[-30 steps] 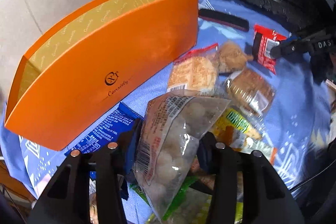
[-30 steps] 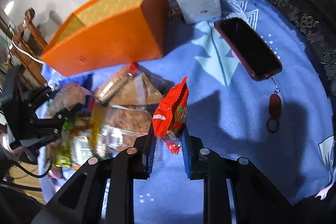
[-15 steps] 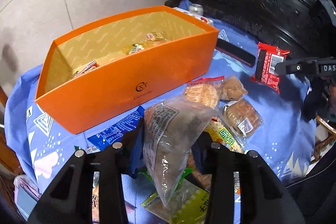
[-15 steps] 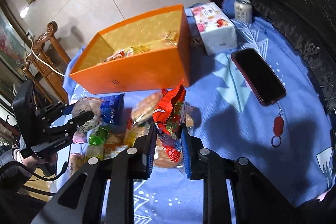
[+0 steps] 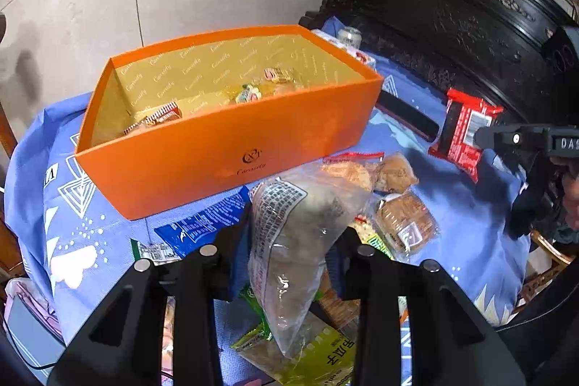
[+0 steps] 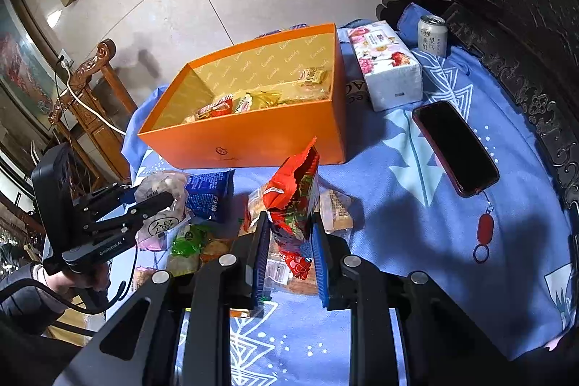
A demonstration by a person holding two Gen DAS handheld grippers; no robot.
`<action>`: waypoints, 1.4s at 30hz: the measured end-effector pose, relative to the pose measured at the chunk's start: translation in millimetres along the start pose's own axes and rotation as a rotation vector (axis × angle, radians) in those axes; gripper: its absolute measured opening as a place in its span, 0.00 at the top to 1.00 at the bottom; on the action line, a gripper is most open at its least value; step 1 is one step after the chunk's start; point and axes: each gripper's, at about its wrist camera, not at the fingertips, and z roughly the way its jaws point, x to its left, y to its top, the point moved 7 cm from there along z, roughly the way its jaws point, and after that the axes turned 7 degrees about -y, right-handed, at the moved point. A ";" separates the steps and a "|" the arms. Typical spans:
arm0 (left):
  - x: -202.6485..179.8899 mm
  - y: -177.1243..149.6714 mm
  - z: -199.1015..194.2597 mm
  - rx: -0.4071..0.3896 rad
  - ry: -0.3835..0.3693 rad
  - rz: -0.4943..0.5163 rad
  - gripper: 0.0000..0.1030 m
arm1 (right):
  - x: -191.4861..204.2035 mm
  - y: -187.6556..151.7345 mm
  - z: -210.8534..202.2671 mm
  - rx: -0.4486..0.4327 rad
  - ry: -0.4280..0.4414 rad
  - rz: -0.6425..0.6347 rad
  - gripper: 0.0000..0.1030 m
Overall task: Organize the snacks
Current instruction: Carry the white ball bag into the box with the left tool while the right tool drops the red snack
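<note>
Clear bag in left gripper hangs lengthwise, label end up.

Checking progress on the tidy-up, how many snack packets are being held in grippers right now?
2: a clear bag of pale round snacks in the left gripper, and a red snack packet in the right gripper, both short of the orange box.

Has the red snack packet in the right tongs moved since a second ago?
Yes. The red packet, clamped in the right tongs, has gone up: the orange box now shows its inside from above.
</note>
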 end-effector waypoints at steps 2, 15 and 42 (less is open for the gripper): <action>2.3 3.8 -4.8 -0.014 0.001 -0.010 0.67 | 1.6 1.6 -1.1 -0.004 0.004 -0.004 0.78; 14.7 81.6 -68.6 -0.186 0.005 0.001 0.67 | 30.8 66.7 -19.6 -0.135 0.059 -0.078 0.79; 101.3 37.9 -120.2 -0.158 0.296 -0.364 0.04 | 26.2 52.4 22.9 -0.005 -0.030 -0.038 0.06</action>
